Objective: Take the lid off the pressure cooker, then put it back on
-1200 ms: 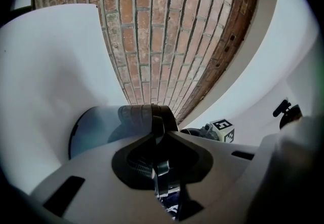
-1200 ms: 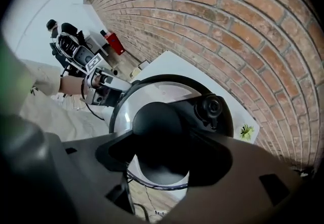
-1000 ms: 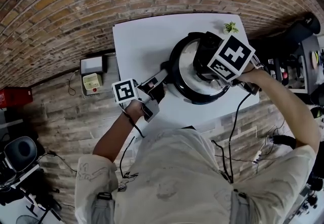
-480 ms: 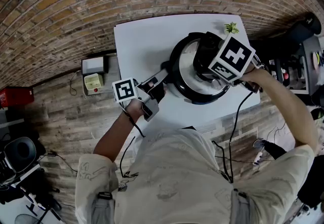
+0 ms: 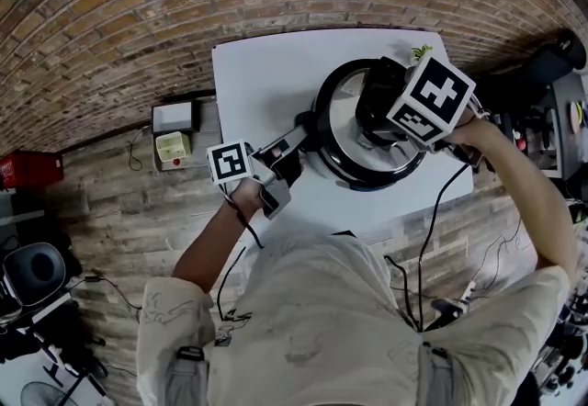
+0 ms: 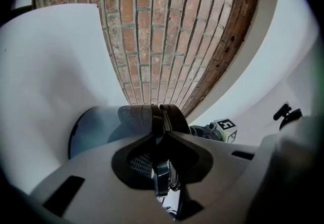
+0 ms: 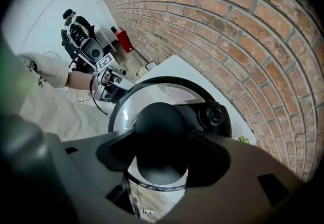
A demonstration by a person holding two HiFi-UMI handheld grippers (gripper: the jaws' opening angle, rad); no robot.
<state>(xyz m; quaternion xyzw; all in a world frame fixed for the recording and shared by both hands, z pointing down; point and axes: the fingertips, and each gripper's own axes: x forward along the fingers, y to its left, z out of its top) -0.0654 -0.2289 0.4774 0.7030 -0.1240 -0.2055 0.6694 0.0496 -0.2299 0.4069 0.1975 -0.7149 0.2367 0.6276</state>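
Observation:
A black pressure cooker (image 5: pixel 342 142) with a shiny steel lid (image 5: pixel 340 115) stands on the white table (image 5: pixel 257 83). My left gripper (image 5: pixel 299 133) reaches in level from the left. It is shut on the cooker's ribbed black side handle (image 6: pixel 132 116), which shows between its jaw tips (image 6: pixel 161 116). My right gripper (image 5: pixel 381 110) points straight down over the lid, mostly hidden under its marker cube (image 5: pixel 432 99). In the right gripper view its jaws (image 7: pixel 161 142) close round the lid's round black knob (image 7: pixel 159 124). The lid (image 7: pixel 147 94) appears to sit on the pot.
A small green plant (image 5: pixel 421 51) stands on the table behind the cooker, near the brick wall. A black valve block (image 7: pixel 215 115) sits on the lid beside the knob. On the floor to the left lie a white box (image 5: pixel 173 133) and cables.
The whole scene has slid slightly right in the head view. The right gripper's cube has turned a little above the lid. Both grips look unchanged.

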